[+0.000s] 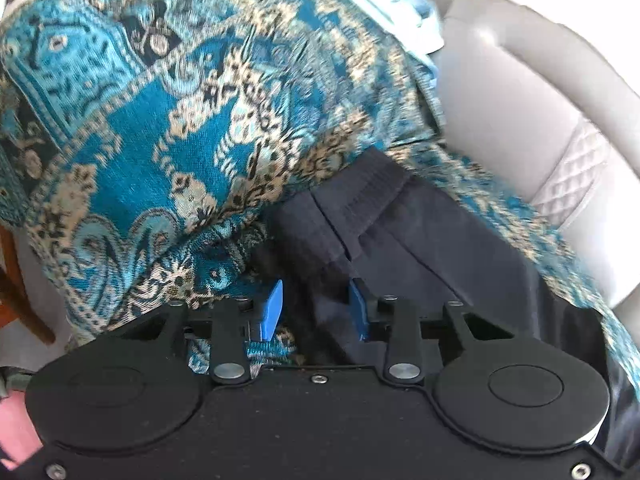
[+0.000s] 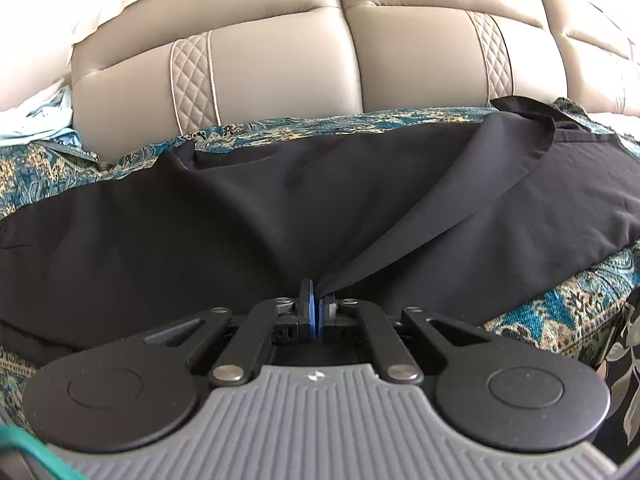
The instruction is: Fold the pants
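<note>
Black pants (image 2: pixel 240 208) lie spread across a teal patterned throw (image 2: pixel 560 312) on a sofa seat. My right gripper (image 2: pixel 316 292) is shut on a pinch of the pants' fabric, which pulls taut toward the upper right. In the left wrist view the ribbed waistband end of the pants (image 1: pixel 360 200) lies just ahead. My left gripper (image 1: pixel 316 300) is open, its blue fingers (image 1: pixel 272 308) on either side of the dark fabric edge.
The beige leather sofa back (image 2: pixel 320 60) with quilted strips rises behind the pants. The teal throw (image 1: pixel 160 120) bulges high on the left of the left wrist view. Light blue cloth (image 2: pixel 40 120) lies at the far left.
</note>
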`<state>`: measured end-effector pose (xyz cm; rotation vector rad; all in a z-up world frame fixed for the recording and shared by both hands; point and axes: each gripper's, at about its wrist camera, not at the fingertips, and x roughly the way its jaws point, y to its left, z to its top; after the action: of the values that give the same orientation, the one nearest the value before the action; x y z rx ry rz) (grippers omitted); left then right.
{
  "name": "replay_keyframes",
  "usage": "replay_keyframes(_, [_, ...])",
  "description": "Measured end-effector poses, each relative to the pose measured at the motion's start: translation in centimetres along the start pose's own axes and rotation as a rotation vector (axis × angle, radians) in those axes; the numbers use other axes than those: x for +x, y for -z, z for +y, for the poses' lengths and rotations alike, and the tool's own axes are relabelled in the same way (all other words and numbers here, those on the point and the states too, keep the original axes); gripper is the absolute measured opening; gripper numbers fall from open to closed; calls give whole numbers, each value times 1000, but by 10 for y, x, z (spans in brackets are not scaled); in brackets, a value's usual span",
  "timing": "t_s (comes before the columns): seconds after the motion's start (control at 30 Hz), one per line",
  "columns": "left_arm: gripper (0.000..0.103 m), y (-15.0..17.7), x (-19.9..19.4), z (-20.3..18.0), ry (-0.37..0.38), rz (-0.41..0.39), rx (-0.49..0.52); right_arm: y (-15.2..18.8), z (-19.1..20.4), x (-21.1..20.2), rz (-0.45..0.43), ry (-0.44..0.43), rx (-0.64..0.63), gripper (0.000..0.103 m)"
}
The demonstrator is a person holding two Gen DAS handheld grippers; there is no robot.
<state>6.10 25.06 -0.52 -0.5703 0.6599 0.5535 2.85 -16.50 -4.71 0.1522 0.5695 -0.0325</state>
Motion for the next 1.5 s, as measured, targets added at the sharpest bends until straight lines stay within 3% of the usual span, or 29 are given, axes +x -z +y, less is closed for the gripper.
replay_keyframes(0.03, [30,0,5,-2,-10,-13,3,0,0,0,-1,0,-6,3])
replay_keyframes(0.07, [18,-1,7,-5,-20,-28,14,0,1,0,-1,0,-9,4])
replay_keyframes(0.17, [13,-1,1,-15,-55,-79,75,1,1,-3,6,-7,-7,5])
replay_keyframes(0.3, [13,6,-16,-25,-118,-149,164,5,4,-8,15,-14,2,5])
replay_keyframes(0.5, [16,11,4,-18,-196,-71,200,16,13,-14,-3,-11,-45,7])
replay_keyframes(0.53, [17,13,5,-18,-203,-78,210,18,15,-14,-12,-4,-56,13])
replay_keyframes(0.57, [17,14,5,-20,-211,-84,220,18,14,-13,-19,5,-58,26])
replay_keyframes(0.8, [21,12,8,-18,-210,-72,197,6,-1,4,-60,85,-20,27])
replay_keyframes(1.17, [25,14,7,-16,-206,-72,188,-40,-102,40,-81,329,120,25])
replay_keyframes(1.5, [26,11,10,-18,-225,-63,194,-81,-187,75,-45,407,95,26])
